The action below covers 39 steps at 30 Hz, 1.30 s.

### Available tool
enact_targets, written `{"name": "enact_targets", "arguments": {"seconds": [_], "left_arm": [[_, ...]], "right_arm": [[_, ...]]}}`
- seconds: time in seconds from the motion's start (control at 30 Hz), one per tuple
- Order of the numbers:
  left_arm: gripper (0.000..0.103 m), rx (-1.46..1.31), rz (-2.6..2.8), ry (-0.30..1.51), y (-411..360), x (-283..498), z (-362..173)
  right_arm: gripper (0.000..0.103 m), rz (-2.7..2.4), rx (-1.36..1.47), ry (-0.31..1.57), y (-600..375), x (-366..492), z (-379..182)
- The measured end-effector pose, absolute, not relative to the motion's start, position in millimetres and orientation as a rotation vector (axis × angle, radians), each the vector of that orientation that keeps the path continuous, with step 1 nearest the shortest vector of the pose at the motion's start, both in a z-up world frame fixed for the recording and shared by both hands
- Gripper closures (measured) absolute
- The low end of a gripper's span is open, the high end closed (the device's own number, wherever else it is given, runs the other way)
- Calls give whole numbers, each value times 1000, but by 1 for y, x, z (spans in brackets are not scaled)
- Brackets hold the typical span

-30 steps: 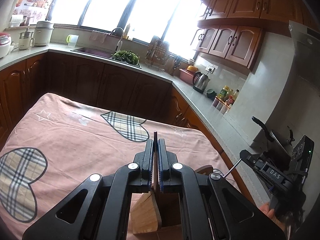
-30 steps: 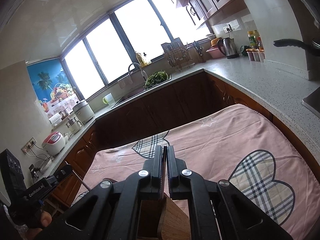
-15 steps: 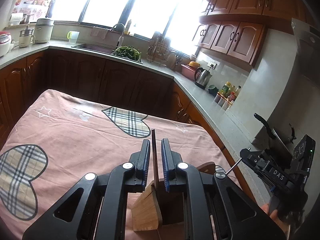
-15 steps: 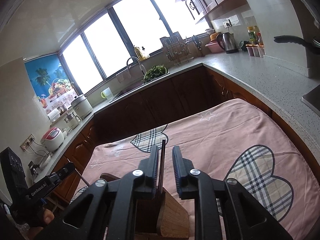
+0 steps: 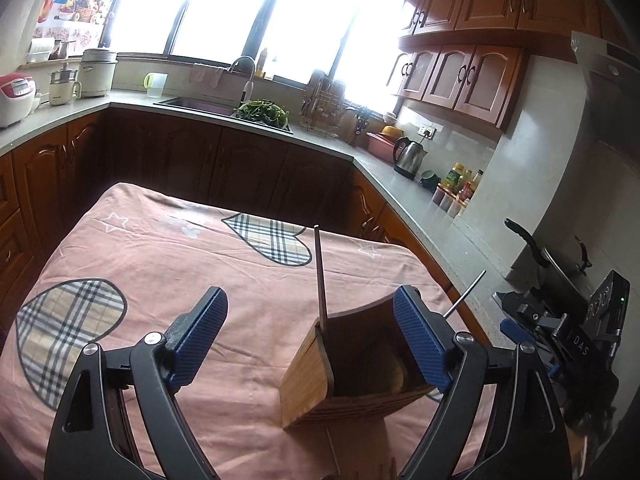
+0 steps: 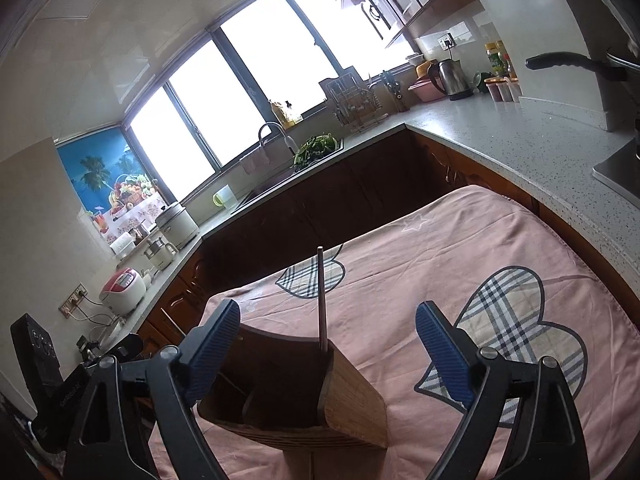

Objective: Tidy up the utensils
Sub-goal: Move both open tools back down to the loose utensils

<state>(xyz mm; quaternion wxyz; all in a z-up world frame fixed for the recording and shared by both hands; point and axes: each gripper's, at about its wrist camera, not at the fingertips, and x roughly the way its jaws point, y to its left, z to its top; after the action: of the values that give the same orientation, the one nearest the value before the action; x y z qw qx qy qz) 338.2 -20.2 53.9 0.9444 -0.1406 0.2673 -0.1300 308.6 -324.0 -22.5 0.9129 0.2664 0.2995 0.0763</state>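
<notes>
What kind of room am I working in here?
A home kitchen, by the look of it: a sink and faucet under the windows, wooden cabinets above the counter, and a kettle beside a rice cooker.

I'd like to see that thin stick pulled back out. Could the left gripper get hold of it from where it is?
Probably yes. The left gripper has just been opening; the thin dark stick rises free from the wooden bamboo holder between its jaws, untouched.
</notes>
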Motion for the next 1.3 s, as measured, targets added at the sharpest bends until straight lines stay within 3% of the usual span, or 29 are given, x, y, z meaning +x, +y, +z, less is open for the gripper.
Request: {"name": "enact_targets", "arguments": {"seconds": [0.4, 1.3], "left_arm": [[6, -240, -248, 574, -8, 275, 51], [6, -241, -217, 736, 32, 161, -18]], "right_arm": [[11, 213, 502, 621, -307, 250, -6], [11, 216, 418, 765, -286, 114, -44]]}}
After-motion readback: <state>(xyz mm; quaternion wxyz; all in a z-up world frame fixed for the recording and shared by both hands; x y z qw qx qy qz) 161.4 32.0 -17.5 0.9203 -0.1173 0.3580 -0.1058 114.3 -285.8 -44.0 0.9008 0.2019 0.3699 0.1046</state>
